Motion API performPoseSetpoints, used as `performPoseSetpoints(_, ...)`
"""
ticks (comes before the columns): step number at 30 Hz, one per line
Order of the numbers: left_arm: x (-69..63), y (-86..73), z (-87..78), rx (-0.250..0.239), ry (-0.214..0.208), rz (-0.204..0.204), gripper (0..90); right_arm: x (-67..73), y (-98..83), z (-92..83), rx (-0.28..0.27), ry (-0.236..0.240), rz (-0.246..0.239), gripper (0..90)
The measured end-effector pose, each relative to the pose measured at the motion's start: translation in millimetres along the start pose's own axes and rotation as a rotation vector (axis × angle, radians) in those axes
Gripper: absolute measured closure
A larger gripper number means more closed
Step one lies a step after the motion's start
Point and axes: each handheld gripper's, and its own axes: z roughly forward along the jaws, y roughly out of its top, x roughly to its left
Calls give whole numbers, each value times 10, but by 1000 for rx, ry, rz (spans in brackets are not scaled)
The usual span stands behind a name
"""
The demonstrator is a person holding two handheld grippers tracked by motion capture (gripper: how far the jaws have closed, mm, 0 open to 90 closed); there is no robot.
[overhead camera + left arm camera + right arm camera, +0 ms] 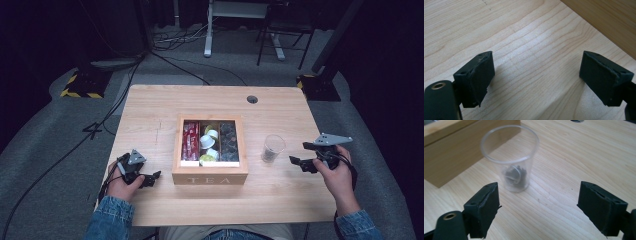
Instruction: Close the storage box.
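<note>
A wooden box marked TEA [210,177] stands at the middle of the table, with red packets [190,141], white and yellow capsules [209,142] and dark capsules [229,142] in its three compartments. A clear plastic cup [272,148] [510,157] holding a small dark item stands upright to the box's right. My right gripper [299,154] [539,207] is open, a little to the right of the cup, its jaws wide apart and pointing at it. My left gripper [153,178] [536,80] is open low over bare wood, just left of the box's side wall [609,20].
The light wooden table [150,115] has a round cable hole [252,99] at the back right. Grey floor with cables, a stand base with yellow-black tape [82,85] and desk legs [208,35] lies beyond the table.
</note>
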Motion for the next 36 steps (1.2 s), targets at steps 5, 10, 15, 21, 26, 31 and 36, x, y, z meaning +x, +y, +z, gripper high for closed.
performPoseSetpoints(5, 0, 0, 0, 0, 0, 0, 133, -140, -149, 89, 25, -12, 15, 181)
performPoseSetpoints(10, 4, 0, 4, -4, -1, -1, 132, -242, -316, 185, 27, -20, 68, 181)
performPoseSetpoints(15, 12, 2, 6, -3, -2, 2, 133, -287, -433, 253, 35, -30, 86, 181)
performPoseSetpoints(21, 15, 3, 5, -2, 0, 0, 132, -316, -551, 314, 36, -46, 92, 174)
performPoseSetpoints(26, 15, 3, 5, -1, 3, -4, 132, -321, -654, 351, 31, -54, 113, 172)
performPoseSetpoints(31, 16, 3, 5, -2, 8, -6, 132, -291, -712, 381, 42, -79, 112, 161)
performPoseSetpoints(36, 15, 1, 0, 0, 21, -14, 132, -272, -720, 385, 45, -96, 108, 150)
